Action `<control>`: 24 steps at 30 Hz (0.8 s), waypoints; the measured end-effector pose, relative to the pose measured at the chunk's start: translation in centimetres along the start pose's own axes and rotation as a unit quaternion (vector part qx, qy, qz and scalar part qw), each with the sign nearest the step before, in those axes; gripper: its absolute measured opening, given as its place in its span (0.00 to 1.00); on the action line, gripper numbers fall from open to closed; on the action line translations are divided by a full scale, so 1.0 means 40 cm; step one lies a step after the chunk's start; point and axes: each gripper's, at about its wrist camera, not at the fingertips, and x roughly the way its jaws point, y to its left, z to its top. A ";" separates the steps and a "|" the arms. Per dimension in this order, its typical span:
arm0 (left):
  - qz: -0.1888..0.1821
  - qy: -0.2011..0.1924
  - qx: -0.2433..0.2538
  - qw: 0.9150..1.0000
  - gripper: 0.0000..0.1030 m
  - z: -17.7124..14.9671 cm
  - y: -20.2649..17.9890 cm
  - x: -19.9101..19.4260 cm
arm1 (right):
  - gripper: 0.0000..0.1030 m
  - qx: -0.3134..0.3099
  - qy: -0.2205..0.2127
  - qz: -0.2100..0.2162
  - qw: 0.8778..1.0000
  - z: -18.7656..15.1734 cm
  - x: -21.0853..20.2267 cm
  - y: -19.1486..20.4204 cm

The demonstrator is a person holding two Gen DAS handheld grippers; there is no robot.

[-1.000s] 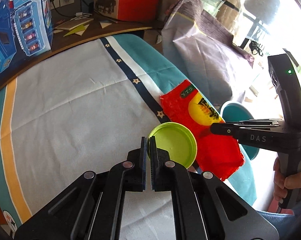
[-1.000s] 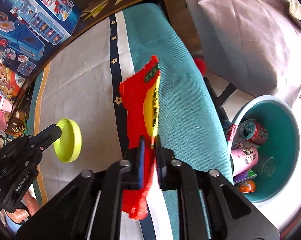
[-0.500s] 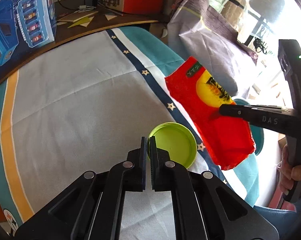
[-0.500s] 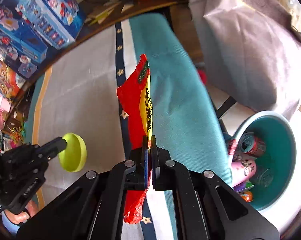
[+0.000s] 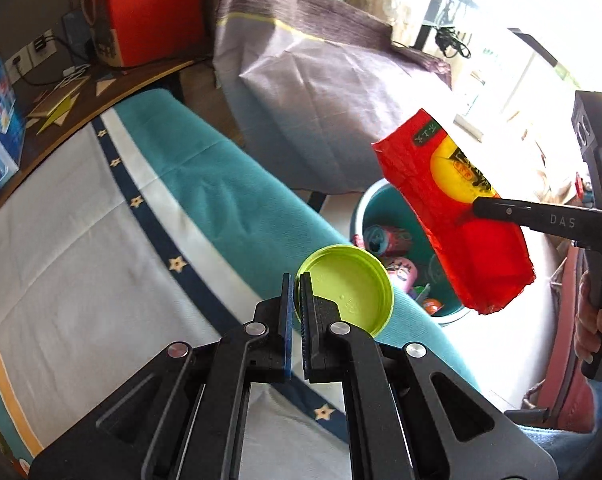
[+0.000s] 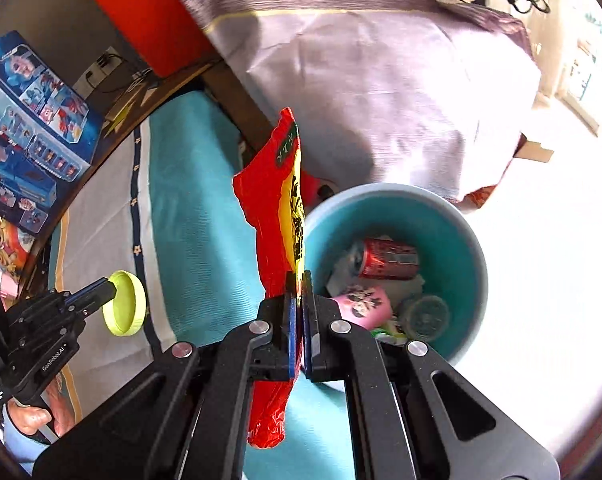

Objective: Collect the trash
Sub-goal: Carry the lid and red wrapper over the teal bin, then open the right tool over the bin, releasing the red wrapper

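My left gripper (image 5: 296, 280) is shut on the rim of a lime green lid (image 5: 349, 290) and holds it in the air over the table's right edge; gripper and lid also show in the right wrist view (image 6: 125, 303). My right gripper (image 6: 299, 278) is shut on a red and yellow snack wrapper (image 6: 275, 216) that hangs beside and above the teal trash bin (image 6: 457, 216). In the left wrist view the wrapper (image 5: 453, 208) hangs over the bin (image 5: 367, 206). The bin holds a red can (image 6: 387, 258), a pink cup (image 6: 361, 304) and other trash.
The table wears a white, teal and navy starred cloth (image 5: 101, 240). A large purple-grey bag (image 6: 381, 80) stands behind the bin. Blue toy boxes (image 6: 33, 152) and a red box (image 5: 153, 4) sit at the table's far side.
Both grippers moved right off the table toward the bin. The wrapper was lifted from the cloth and now hangs by the bin; the lid was carried to the table's edge.
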 end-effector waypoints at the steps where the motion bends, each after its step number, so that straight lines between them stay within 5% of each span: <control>1: -0.005 0.001 0.007 1.000 0.04 0.007 -0.025 0.007 | 0.03 0.006 0.000 -0.001 1.000 -0.004 -0.005 -0.025; 9: -0.036 0.018 0.049 0.998 0.04 0.039 -0.183 0.074 | 0.03 0.040 0.007 0.001 0.999 -0.028 -0.010 -0.160; 19: -0.034 0.037 0.063 0.997 0.04 0.046 -0.231 0.123 | 0.07 0.048 0.028 0.024 0.998 -0.029 0.063 -0.191; 20: -0.034 0.039 0.064 0.997 0.04 0.047 -0.234 0.128 | 0.11 0.048 0.033 0.023 0.998 -0.028 0.076 -0.194; 23: -0.035 0.044 0.066 0.996 0.04 0.048 -0.239 0.145 | 0.56 0.060 0.040 0.023 0.997 -0.024 0.105 -0.211; 24: -0.036 0.046 0.065 0.996 0.04 0.048 -0.240 0.150 | 0.60 0.065 0.039 0.021 0.997 -0.023 0.109 -0.220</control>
